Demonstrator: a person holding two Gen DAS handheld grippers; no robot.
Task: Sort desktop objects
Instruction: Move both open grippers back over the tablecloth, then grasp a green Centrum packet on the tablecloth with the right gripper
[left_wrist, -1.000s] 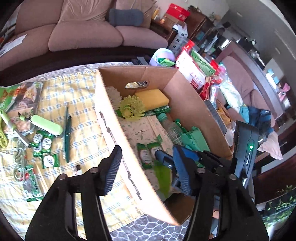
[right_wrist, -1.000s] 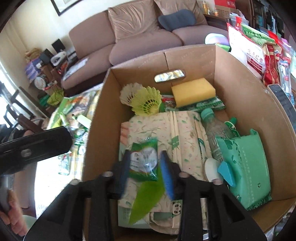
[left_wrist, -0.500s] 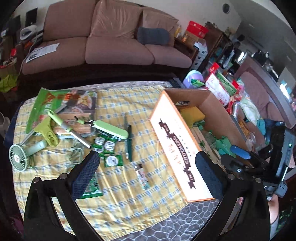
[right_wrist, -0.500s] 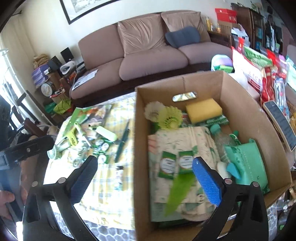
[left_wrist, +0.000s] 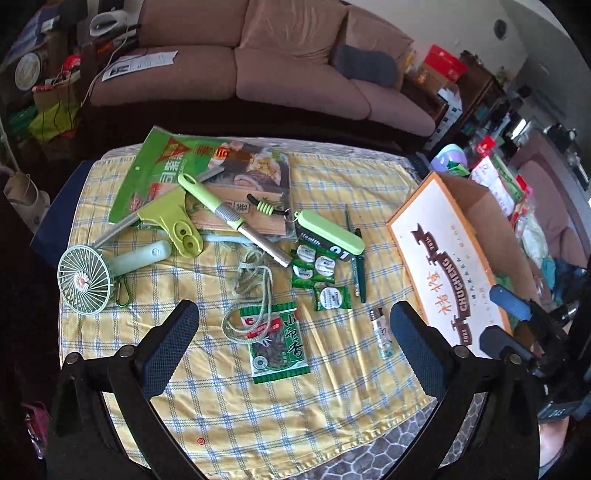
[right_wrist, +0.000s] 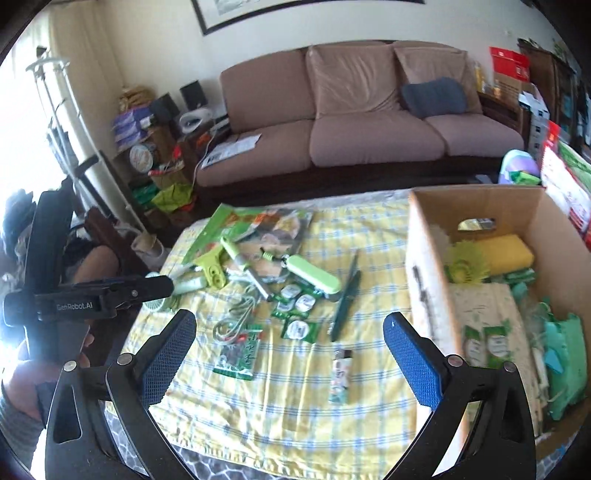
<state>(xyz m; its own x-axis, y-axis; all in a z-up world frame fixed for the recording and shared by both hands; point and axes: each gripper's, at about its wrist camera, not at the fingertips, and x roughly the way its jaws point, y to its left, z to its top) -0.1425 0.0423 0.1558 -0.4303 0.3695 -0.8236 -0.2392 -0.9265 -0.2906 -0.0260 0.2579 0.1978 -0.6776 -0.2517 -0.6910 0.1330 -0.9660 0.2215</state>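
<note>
**Over the checked cloth, both sets of jaws standing wide and empty**

Below the left gripper (left_wrist: 293, 332) a yellow checked cloth (left_wrist: 229, 402) is covering the surface, and the jaws are gaping at their widest with nothing held between them. Lying directly between the two blue pads (left_wrist: 170, 347) is a green snack packet (left_wrist: 277, 343), with a looped grey-green cord (left_wrist: 251, 295) draped over its far end. Just inside the right-hand pad a small lighter (left_wrist: 382, 334) is resting on the cloth. Further ahead of the jaws, several small green sachets (left_wrist: 317, 273) are sitting close together beside a dark green pen (left_wrist: 358, 266) and a pale green case (left_wrist: 330, 232). Off to the left of the jaws a mint handheld fan (left_wrist: 86, 278) is lying flat, near a lime green clip (left_wrist: 177, 225). To the right of the jaws a cardboard box (left_wrist: 447, 269) is standing with its printed side facing the camera.

The right gripper (right_wrist: 290, 349) is likewise hanging fully spread and empty over the same cloth. Ahead of its jaws the snack packet (right_wrist: 238, 354) and lighter (right_wrist: 341, 374) are showing between the pads (right_wrist: 410, 362). To the right of those jaws the open box (right_wrist: 424, 258) is holding a yellow sponge (right_wrist: 506, 253), a yellow-green shuttlecock (right_wrist: 467, 266), two green sachets and a teal pouch (right_wrist: 565, 365). At the left edge of that view the left gripper is being held by a hand (right_wrist: 22, 387).
</note>
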